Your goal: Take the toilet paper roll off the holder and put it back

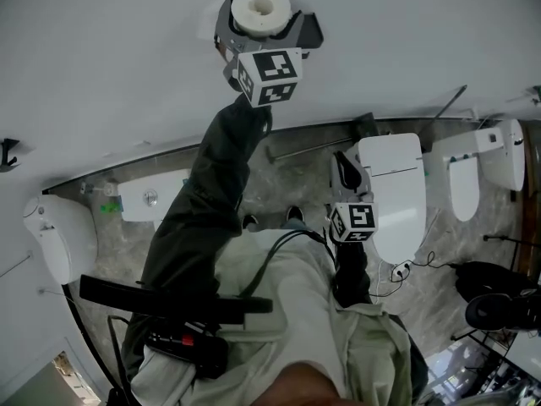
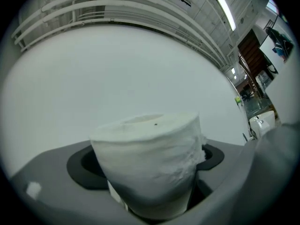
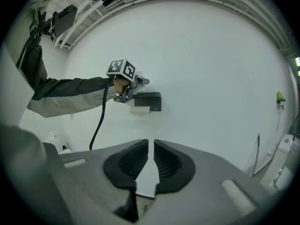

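The white toilet paper roll sits between the dark grey jaws of my left gripper, close to the white wall. In the left gripper view the roll fills the gap of the left gripper, with a black pad pressing on each side. From the right gripper view, the roll shows as a pale patch under the left gripper by the wall. I cannot make out a holder. My right gripper hangs lower, over the toilet. Its ribbed pads nearly meet with nothing between.
A white toilet stands below the right gripper. Another toilet is to its right and a third at the left. A cable lies on the marbled floor. Dark equipment stands at the lower right.
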A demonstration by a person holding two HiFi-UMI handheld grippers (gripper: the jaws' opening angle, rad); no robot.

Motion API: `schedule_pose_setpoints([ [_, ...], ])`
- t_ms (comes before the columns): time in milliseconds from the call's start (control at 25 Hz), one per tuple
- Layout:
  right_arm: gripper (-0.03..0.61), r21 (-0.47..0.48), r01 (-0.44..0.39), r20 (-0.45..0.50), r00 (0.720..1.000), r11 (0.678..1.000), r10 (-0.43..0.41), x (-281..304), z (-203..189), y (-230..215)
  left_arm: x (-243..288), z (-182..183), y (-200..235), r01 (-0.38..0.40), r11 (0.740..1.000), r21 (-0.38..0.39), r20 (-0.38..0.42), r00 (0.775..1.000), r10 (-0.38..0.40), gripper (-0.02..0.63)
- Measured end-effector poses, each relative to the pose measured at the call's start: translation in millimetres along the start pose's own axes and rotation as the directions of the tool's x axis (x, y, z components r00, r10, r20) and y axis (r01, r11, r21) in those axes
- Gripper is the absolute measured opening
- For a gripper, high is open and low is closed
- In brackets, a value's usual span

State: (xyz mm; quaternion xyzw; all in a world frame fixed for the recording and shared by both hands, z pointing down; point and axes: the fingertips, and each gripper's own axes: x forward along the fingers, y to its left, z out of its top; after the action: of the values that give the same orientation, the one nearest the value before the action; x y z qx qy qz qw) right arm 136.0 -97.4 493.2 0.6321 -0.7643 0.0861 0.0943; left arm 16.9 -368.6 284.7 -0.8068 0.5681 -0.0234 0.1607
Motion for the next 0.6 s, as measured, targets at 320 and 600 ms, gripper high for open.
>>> schedule_pose_setpoints([
  [320,0.026,0.005,0.017,-0.010,1.000,1.000,-0.017,-4.0,-3.1,-9.8,17.9,-17.3,-10.4,-0.022,0.997,0.068,-0.067,0.997,0.027,0.531],
  [600,0.026,0.008,-0.001,-0.006,1.000,1.000,0.001,-6.5,-5.2,-12.4,11.0,-23.7,1.0,-0.077,0.997,-0.023,-0.066,0.995,0.075,0.536],
])
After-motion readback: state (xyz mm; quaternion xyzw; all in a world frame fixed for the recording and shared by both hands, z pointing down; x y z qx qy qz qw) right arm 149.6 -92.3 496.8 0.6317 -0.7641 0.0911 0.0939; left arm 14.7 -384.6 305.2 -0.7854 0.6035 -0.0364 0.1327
